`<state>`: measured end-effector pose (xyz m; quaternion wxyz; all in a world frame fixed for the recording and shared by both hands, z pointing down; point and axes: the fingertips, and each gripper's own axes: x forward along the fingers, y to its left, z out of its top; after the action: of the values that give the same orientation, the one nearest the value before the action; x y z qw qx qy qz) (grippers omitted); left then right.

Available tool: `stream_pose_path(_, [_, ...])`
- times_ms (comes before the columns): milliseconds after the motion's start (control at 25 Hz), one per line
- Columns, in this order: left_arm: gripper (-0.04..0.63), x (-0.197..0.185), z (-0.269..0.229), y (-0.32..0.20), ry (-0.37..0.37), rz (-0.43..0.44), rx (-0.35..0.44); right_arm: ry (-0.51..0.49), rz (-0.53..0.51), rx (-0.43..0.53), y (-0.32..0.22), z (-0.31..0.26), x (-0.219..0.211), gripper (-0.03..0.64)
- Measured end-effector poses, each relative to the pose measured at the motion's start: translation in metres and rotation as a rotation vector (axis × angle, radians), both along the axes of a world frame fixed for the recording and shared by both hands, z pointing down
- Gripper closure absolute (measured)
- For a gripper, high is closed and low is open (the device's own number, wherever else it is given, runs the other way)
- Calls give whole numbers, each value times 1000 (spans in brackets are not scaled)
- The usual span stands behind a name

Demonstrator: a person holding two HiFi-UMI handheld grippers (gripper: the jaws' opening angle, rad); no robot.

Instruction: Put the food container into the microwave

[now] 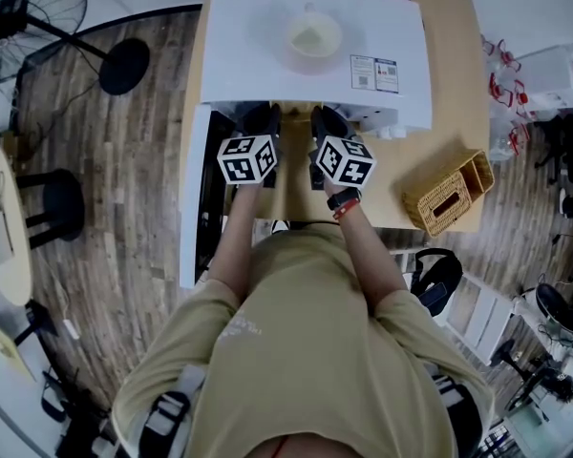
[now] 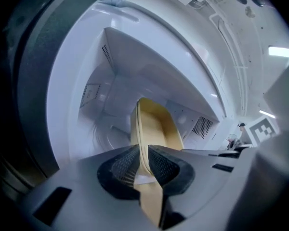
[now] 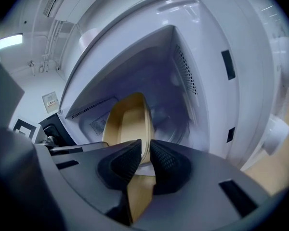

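Note:
A tan food container (image 2: 156, 124) is held between both grippers, one on each side wall. My left gripper (image 2: 143, 161) is shut on its left rim, and my right gripper (image 3: 145, 157) is shut on its right rim (image 3: 130, 119). The container sits at the mouth of the white microwave (image 1: 315, 46), its far end inside the cavity (image 2: 115, 90). In the head view both grippers (image 1: 249, 157) (image 1: 344, 160) reach under the microwave's front edge and hide the container. The microwave door (image 1: 196, 189) stands open to the left.
The microwave stands on a wooden table (image 1: 454, 74). A pale bowl (image 1: 313, 36) rests on top of the microwave. A wicker basket (image 1: 449, 191) sits at the table's right corner. Black stools (image 1: 57, 203) and a fan (image 1: 33, 8) stand on the floor to the left.

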<state>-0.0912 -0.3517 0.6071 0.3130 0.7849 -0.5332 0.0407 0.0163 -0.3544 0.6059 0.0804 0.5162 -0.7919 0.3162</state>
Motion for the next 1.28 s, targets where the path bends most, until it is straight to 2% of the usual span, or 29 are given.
stream_pose_path(640, [535,-2,2,-23,20,-5,-16,34,-37,2,-25,1,-4,541])
stream_pose_path(1280, [509,-4,-3,-29,12,-12,-8,57,-94,39,-34,-6,-13,451])
